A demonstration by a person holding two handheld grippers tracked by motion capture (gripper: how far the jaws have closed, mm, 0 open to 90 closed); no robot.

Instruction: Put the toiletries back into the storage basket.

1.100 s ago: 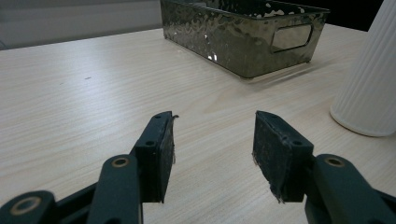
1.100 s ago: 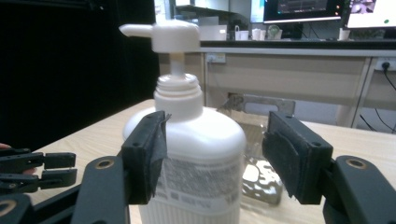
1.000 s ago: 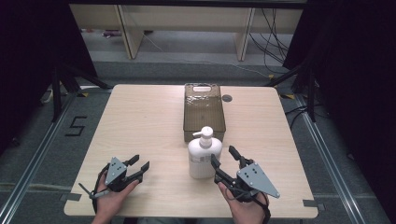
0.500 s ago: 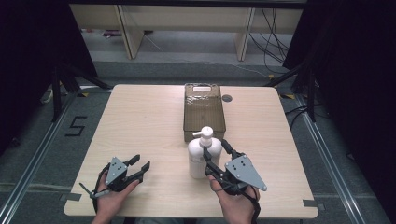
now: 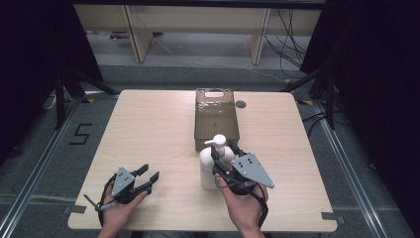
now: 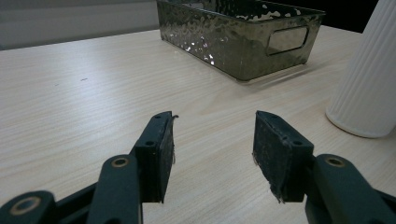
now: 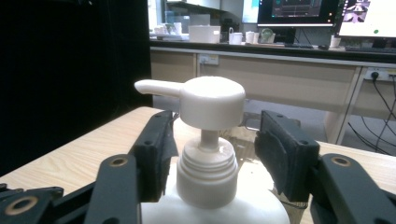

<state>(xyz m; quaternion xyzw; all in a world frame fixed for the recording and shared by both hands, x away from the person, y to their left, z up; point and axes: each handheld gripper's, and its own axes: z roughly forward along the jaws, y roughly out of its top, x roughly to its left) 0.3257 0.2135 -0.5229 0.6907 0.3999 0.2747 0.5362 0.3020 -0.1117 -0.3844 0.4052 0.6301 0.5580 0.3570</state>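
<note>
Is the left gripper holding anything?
No: the left gripper is open over bare table, nothing between its jaws.

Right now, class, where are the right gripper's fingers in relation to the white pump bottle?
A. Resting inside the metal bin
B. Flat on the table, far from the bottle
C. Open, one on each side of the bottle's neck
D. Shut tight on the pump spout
C: in the right gripper view the right gripper has its fingers open on either side of the pump bottle neck, with a gap on the right side.

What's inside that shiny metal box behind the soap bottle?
The metal box looks empty as far as its floor shows. The pump bottle and right tool cover its near end, so that part stays unknown.
</note>
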